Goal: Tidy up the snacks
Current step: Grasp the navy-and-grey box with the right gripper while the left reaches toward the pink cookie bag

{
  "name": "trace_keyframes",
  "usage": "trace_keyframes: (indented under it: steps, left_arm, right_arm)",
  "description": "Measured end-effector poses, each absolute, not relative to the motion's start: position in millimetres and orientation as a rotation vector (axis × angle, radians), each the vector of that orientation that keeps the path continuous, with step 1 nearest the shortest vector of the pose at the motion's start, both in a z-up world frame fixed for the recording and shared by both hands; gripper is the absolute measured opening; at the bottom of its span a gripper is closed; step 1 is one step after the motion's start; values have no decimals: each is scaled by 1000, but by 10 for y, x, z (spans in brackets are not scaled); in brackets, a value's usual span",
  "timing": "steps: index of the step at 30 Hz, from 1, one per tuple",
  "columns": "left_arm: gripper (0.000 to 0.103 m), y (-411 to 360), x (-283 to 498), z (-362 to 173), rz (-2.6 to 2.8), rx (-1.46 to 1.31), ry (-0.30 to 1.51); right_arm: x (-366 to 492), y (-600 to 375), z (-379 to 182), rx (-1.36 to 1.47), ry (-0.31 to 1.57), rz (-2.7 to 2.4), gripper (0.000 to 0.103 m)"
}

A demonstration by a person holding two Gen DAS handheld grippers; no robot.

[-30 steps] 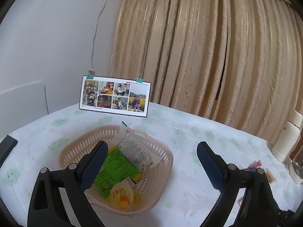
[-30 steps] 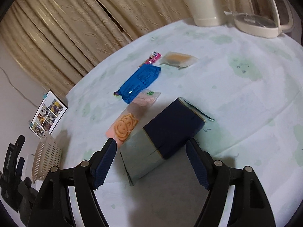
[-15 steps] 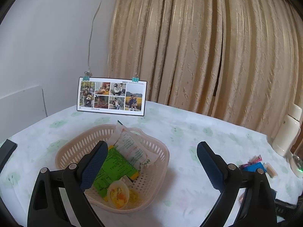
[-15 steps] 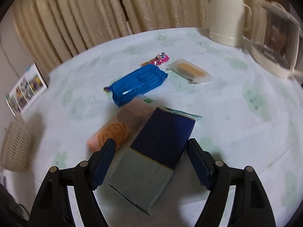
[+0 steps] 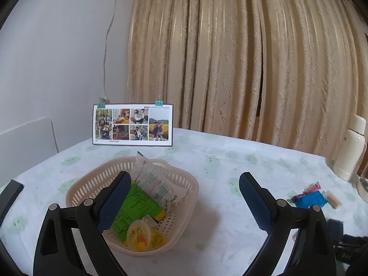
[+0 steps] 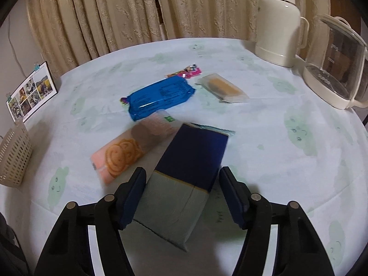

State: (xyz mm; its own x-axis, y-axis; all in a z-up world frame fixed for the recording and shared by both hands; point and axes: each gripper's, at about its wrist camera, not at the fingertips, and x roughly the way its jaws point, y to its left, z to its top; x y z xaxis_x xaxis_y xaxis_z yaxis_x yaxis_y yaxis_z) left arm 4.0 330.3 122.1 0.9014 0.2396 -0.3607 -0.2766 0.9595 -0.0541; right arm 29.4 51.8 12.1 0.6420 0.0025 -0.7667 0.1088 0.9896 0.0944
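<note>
Right gripper point(image 6: 182, 189) spread wide over a navy-and-grey snack pack point(image 6: 184, 179), left gripper point(image 5: 182, 197) open beside the basket point(image 5: 186, 197).

The right jaws stand apart on either side of the pack's grey end (whether they touch it is unclear); beside it lie a pink smiley-biscuit packet point(image 6: 128, 149), a blue packet point(image 6: 158, 97), a small pink wrapper point(image 6: 187, 72) and a clear-wrapped cake point(image 6: 224, 88) on the tablecloth point(image 6: 287, 124). The left jaws hold nothing; the basket contains a green packet point(image 5: 135, 209), a white sachet point(image 5: 156, 179) and a jelly cup point(image 5: 138, 235).

A home: curtains point(image 5: 230, 57), family photo card point(image 5: 132, 125), kettle point(image 6: 333, 62) on clothed table point(image 6: 276, 138).
</note>
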Motion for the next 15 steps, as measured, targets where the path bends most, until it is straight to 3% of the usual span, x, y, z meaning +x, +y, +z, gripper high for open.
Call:
trace_keyframes:
  steps: [7, 15]
  left_arm:
    - [95, 3056, 56, 1199, 193, -48, 372]
    - [95, 2632, 276, 1098, -47, -8, 544]
  right_arm:
    - [243, 324, 130, 126, 873, -61, 58]
    - [354, 274, 119, 91, 884, -86, 62]
